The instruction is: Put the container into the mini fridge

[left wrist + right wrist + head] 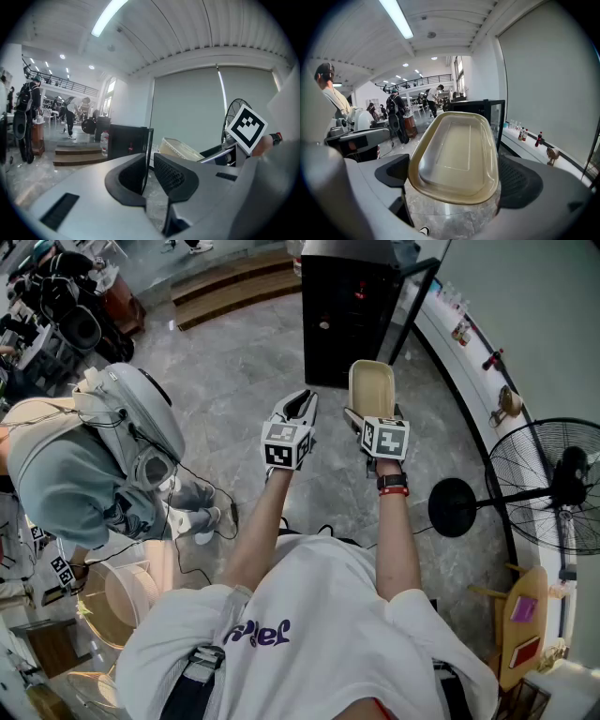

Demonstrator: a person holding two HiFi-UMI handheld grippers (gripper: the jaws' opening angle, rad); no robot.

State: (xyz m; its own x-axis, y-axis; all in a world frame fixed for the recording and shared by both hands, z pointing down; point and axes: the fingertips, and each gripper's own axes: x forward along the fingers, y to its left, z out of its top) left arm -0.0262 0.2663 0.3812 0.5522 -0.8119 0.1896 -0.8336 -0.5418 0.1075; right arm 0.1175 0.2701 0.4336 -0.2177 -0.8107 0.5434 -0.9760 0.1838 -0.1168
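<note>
A beige, lidded, oblong container (370, 388) is held up in the air, tilted, with my right gripper (372, 418) shut on its near end. In the right gripper view the container (457, 154) fills the space between the two dark pads (520, 180). The black mini fridge (345, 315) stands on the floor ahead, and its glass door (419, 292) is swung open to the right. My left gripper (300, 409) hovers beside the right one, shut and holding nothing. The left gripper view shows the left gripper (149, 176), the fridge (124, 140) and the container (180, 149) beyond.
A person in a grey hoodie (80, 470) crouches at the left with cables on the floor. A standing fan (553, 486) is at the right beside a white ledge (464, 343) with small bottles. Wooden steps (234, 287) lie left of the fridge.
</note>
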